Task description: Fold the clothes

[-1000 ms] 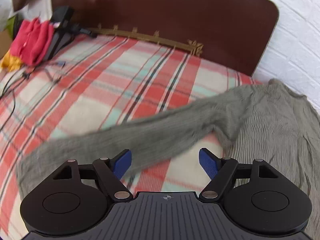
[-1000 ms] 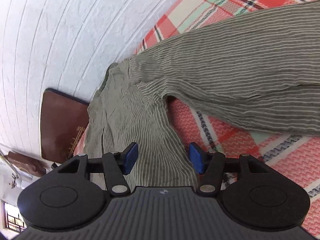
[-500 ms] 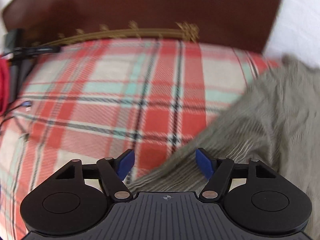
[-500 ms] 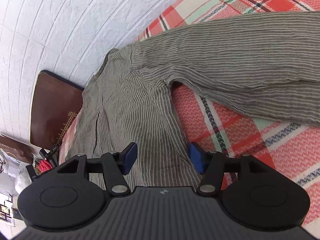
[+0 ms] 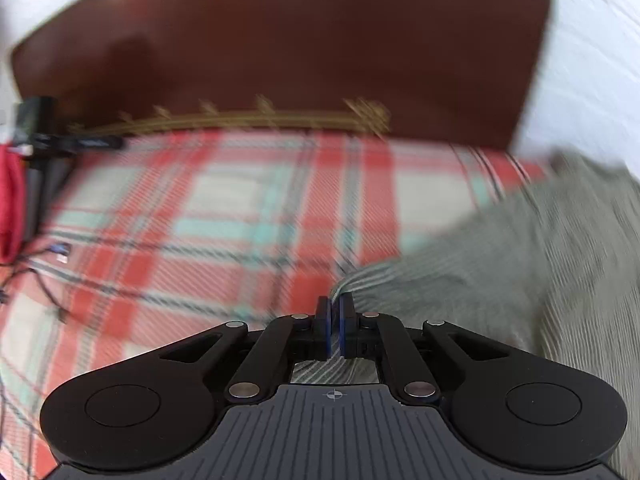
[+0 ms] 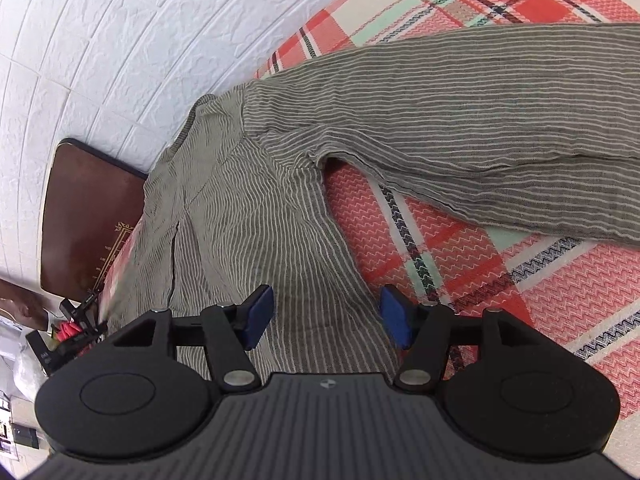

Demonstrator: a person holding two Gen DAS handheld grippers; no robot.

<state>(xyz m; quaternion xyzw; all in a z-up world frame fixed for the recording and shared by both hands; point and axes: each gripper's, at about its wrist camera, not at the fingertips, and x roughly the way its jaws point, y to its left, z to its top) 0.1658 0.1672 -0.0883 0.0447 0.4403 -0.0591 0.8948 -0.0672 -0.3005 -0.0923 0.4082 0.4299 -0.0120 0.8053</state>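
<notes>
The grey, white-striped long-sleeved shirt [image 6: 256, 224] lies spread on the red plaid bedspread [image 6: 520, 280]. Left gripper [image 5: 333, 320] pinches its sleeve — likely folding it inward; right gripper [image 6: 326, 318] hovers wide.

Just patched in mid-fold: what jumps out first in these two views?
The striped grey shirt sprawls across the red plaid blanket, one sleeve stretched out sideways. The left gripper is shut on a fold of the shirt in a blurred view, while the right gripper hangs open over the shirt body.
</notes>
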